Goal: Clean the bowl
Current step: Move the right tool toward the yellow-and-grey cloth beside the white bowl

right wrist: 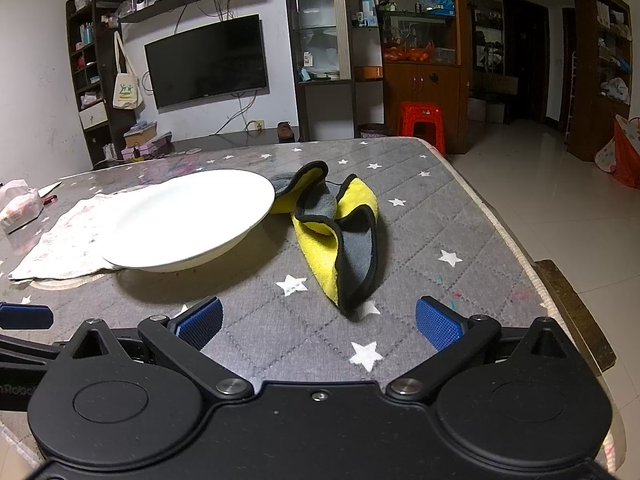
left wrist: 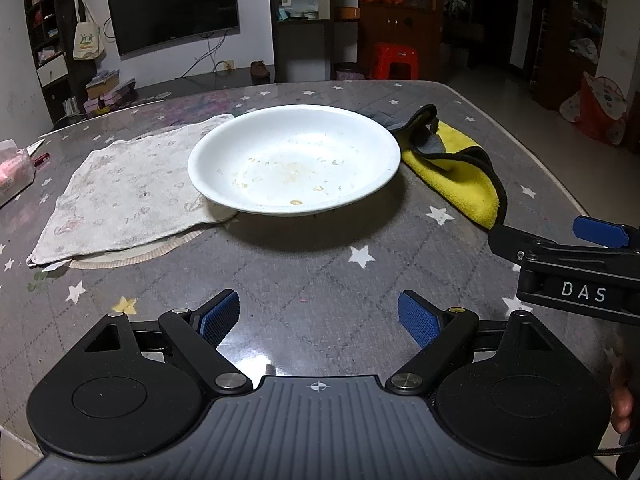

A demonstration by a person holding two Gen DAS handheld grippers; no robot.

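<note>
Both wrist views look low across the table [left wrist: 320, 272]; both share the bowl [left wrist: 294, 160] and cloth [right wrist: 340, 240].

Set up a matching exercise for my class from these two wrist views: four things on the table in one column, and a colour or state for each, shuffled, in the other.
Column 1
1. bowl
2. microfibre cloth
3. flat towel
4. left gripper

Column 2
A. yellow and grey, crumpled
B. open, holding nothing
C. white, with food residue inside
D. pale, spread out, partly under the bowl

Pairs: 1-C, 2-A, 3-D, 4-B
</note>
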